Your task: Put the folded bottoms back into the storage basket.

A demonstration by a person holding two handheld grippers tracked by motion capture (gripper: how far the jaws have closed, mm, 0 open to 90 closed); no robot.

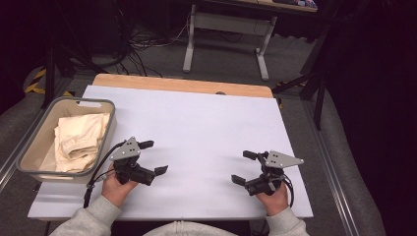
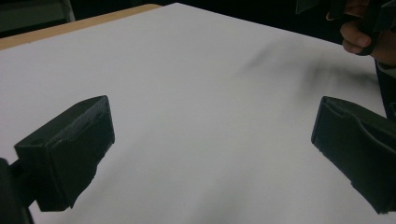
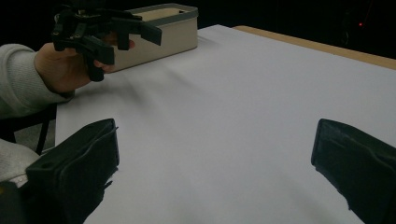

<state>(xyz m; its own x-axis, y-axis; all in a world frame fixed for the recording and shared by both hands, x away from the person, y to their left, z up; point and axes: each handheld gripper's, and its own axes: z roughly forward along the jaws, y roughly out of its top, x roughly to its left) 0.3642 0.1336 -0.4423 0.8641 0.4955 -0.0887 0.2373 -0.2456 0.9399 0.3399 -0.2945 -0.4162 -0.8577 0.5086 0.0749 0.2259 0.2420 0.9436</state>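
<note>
Low over the white table top (image 1: 196, 123), near its front edge, a hand holds each gripper. My left gripper (image 1: 154, 157) is open, its black jaws spread wide with nothing between them. My right gripper (image 1: 243, 167) is open as well and points toward the left one. In the left gripper view the left gripper (image 2: 212, 140) has only bare white table between its jaws. The right gripper view shows the same between the jaws of the right gripper (image 3: 215, 158), with the left gripper (image 3: 128, 44) farther off, held up in a hand.
A grey-rimmed beige bin (image 1: 29, 147) stands at the table's left edge with folded cream cloth (image 1: 81, 135) inside; the bin (image 3: 163, 32) sits behind the left hand. A wooden strip (image 1: 182, 84) runs along the far edge. Cables and table legs lie on the floor beyond.
</note>
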